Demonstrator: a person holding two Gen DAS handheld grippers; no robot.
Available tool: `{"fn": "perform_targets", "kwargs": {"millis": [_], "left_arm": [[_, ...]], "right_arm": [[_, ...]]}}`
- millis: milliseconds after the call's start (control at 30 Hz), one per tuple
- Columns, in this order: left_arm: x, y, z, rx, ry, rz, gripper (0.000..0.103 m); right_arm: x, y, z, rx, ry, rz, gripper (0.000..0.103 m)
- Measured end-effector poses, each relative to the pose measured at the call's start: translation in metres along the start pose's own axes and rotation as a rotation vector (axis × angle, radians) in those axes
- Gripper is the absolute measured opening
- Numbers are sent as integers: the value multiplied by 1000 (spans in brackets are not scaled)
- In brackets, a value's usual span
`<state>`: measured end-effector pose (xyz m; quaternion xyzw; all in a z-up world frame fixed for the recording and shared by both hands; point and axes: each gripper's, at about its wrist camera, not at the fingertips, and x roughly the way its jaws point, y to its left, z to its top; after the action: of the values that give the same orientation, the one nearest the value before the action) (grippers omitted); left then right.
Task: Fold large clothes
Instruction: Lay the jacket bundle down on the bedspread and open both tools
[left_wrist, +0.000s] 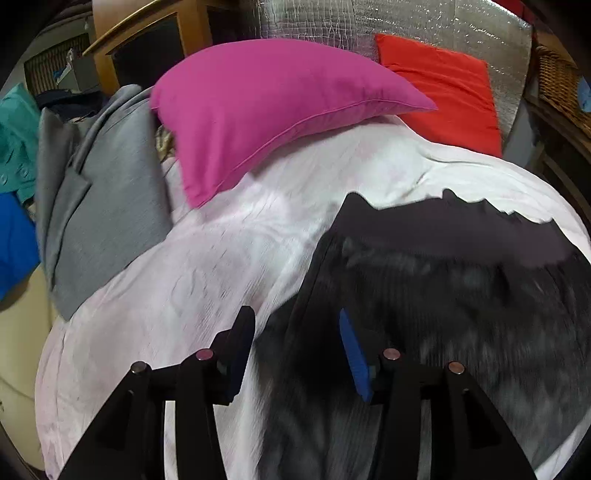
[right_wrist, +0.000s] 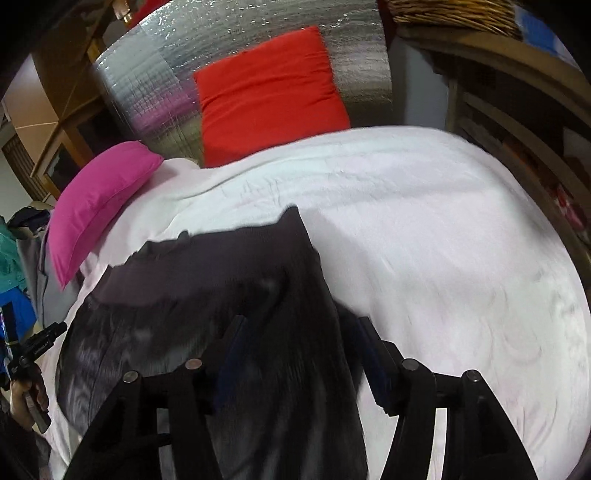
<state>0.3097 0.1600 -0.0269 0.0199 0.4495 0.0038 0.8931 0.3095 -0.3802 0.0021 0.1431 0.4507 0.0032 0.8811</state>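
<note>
While the dark garment (left_wrist: 461, 295) lies spread on the bed (left_wrist: 184, 288) with its white cover, both grippers hang just above it, fingers apart and holding nothing. In the left wrist view the left gripper (left_wrist: 297, 354) stands open over the garment's left edge: its dark left finger is over white cover, its blue-padded right finger (left_wrist: 354, 354) over dark cloth, and the garment fills the frame from 6 o'clock round to 3 o'clock. Its far part is a smoother, plain dark band (left_wrist: 443, 225) with a jagged edge against the cover (whether that band is a folded-over layer or a lining, I cannot tell, as the cloth is blurred).

In the right wrist view the right gripper (right_wrist: 301, 350) is likewise spread wide, straddling the garment's (right_wrist: 229, 288) right edge, with the left finger over dark fabric and the right finger (right_wrist: 373, 354) at the boundary with the white cover. From here the garment runs from 6 o'clock toward 9 o'clock, and the bare bed (right_wrist: 443, 229) stretches from 12 to 4 o'clock. At 8 o'clock the person's left hand (right_wrist: 26, 398) grips the handle of the other tool.

A pink pillow (left_wrist: 266, 110) rests on the bed at 11 o'clock in the left view, with a red cushion (left_wrist: 443, 88) at 1 o'clock leaning against a silver foil sheet (left_wrist: 369, 22). A grey garment (left_wrist: 107, 192) lies at 9 o'clock beside the pillow, with teal and blue clothes (left_wrist: 14, 177) beyond it at the frame's edge. Wicker baskets (right_wrist: 454, 14) sit on wooden shelving at 1 o'clock in the right view.
</note>
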Motion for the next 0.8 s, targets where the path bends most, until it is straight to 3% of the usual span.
{"fn": "perform_targets", "kwargs": {"millis": [100,300,400,467,633,800], "left_arm": [[-18,21,-26,-54,-9,-26,60],[-21,45,-65,-146,56,-137,61],[-19,40,-72,-145,57,-144,61],[-19,42,-75,-153,62,-142,61],[-37,72,-78,-200,34,-135,61],[-35,64,-74,-188,47,-186,61]], "right_arm": [[-6,-17,-23,53,25,32,63],[-2,-43,-49,175,77,120,63],[1,-32,-52,135,89,128,63],[0,-25,-55,104,77,85,63],[-12,-27,-61,121,33,78,63],[-5,-19,-61,118,62,87,63]]}}
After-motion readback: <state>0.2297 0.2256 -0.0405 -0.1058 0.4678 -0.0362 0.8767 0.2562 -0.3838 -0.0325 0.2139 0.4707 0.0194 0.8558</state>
